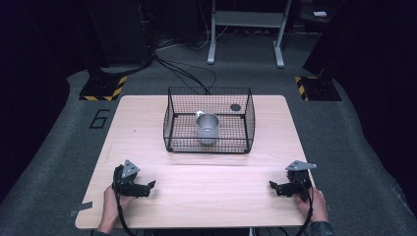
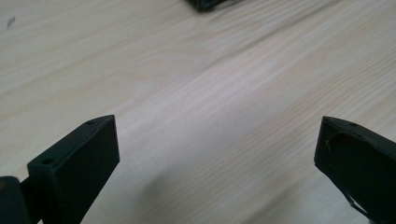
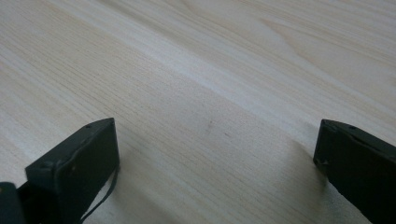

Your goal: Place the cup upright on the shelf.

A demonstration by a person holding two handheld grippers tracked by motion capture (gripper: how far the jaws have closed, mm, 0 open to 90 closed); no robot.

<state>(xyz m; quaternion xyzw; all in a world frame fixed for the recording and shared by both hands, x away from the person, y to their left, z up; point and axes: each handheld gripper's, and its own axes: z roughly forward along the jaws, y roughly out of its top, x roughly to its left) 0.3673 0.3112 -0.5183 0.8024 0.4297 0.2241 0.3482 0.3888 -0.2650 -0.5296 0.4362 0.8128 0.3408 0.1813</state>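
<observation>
High view: a metal cup (image 1: 207, 128) is seen upright inside the wire basket (image 1: 169, 118) at the table's (image 1: 206, 196) far middle. It is flanked evenly by the left gripper (image 1: 147, 187) and right gripper (image 1: 276, 188), both spread apart, empty, pointed inward.

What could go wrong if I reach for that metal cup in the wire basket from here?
The metal cup stands inside the wire basket, so a low, straight reach would likely catch a jaw on the basket's front wall and shove it across the table. The left gripper and right gripper point toward each other, so moving both inward together risks a clash. The cup looks smooth and round; a grip across its side might slip.
</observation>
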